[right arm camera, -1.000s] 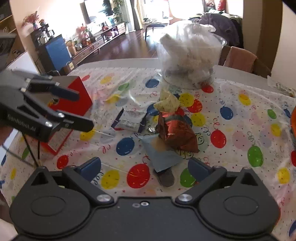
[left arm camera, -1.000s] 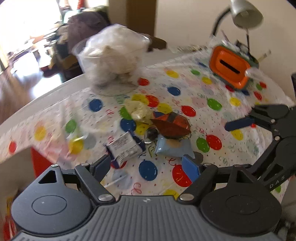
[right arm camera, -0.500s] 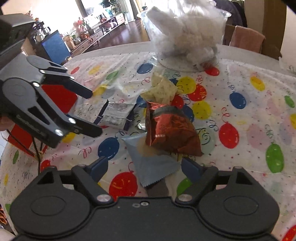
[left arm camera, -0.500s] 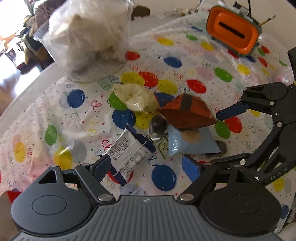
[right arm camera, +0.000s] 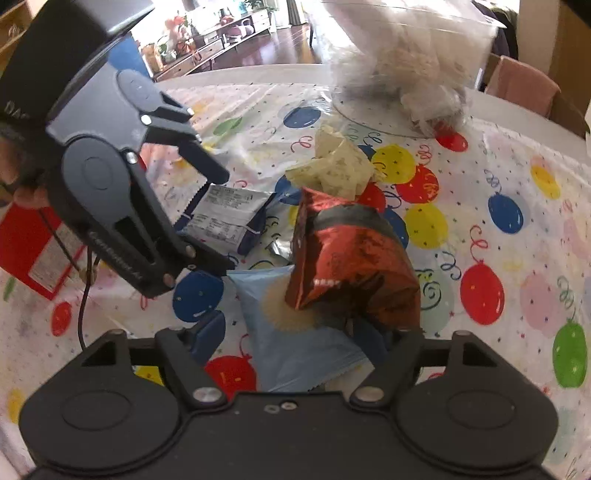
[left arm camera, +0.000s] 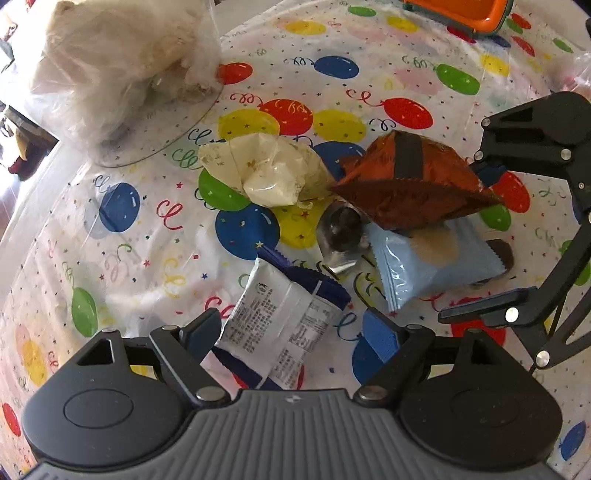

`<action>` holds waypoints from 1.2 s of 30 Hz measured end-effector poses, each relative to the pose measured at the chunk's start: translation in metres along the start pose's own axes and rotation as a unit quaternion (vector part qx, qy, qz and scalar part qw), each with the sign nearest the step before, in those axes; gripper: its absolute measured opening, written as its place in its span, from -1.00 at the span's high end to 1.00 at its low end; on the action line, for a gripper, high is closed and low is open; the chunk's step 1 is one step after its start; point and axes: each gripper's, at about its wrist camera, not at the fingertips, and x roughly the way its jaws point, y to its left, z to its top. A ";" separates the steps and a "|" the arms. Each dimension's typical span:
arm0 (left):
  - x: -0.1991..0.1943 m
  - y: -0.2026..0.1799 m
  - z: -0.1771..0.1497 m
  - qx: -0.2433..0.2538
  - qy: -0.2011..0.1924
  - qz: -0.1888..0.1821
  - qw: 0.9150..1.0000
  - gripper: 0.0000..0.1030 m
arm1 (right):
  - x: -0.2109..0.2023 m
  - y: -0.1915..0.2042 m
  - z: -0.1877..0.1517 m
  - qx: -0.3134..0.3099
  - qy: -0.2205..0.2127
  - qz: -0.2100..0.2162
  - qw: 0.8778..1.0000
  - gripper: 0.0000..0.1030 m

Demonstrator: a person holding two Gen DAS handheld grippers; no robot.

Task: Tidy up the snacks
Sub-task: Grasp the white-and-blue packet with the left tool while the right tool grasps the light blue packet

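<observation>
Left gripper (left arm camera: 291,334): jaws spread wide, pointing steeply down at the table, the white-and-navy snack packet (left arm camera: 280,317) lying flat between its blue pads (left arm camera: 376,332) with a gap on either side, not pinched. Right gripper (right arm camera: 291,336): jaws closing, astride the near end of the pale blue packet (right arm camera: 295,332) and the lower corner of the red foil bag (right arm camera: 347,258); its right-side pad is hidden behind the foil, so contact cannot be judged, and its left-side pad (right arm camera: 208,332) stands clear of the wrappers. Snack heap (centre of the table): red foil bag leaning partly on the pale blue packet; a small silver-wrapped piece (left arm camera: 341,236) tucked against both; a crumpled cream wrapper (left arm camera: 266,173) just beyond, touching the foil bag's far corner. Table cover: a clear-coated balloon-print cloth (left arm camera: 129,240) with dots and streamers. Further out: a clear plastic tub (left arm camera: 122,66) filled with whitish wrapped items, beside the heap's far side; an orange box (left arm camera: 458,13) at the far edge, cut off by the frame; a red carton (right arm camera: 33,247) at the table's left edge in the right wrist view, behind the left gripper.
</observation>
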 end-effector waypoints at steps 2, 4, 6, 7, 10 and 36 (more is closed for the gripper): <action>0.004 0.000 0.000 0.004 -0.003 0.004 1.000 -0.63 | 0.004 0.002 0.000 -0.007 0.000 -0.003 1.000 -0.43; 0.005 0.001 0.000 0.005 -0.008 -0.001 1.000 -0.64 | 0.007 0.003 0.000 -0.013 0.000 -0.008 1.000 -0.40; 0.006 0.004 0.001 0.000 -0.011 -0.007 1.000 -0.64 | 0.008 0.005 0.000 -0.018 -0.003 -0.012 1.000 -0.37; 0.006 0.005 0.000 -0.003 -0.013 -0.011 1.000 -0.64 | 0.008 0.005 0.000 -0.020 -0.004 -0.013 1.000 -0.34; 0.006 0.007 -0.003 -0.011 -0.017 -0.020 1.000 -0.60 | 0.008 0.005 0.001 -0.016 -0.008 -0.020 1.000 -0.19; -0.031 -0.022 -0.033 -0.173 -0.034 0.000 0.984 0.07 | -0.025 0.008 -0.015 0.068 -0.041 -0.048 0.996 0.60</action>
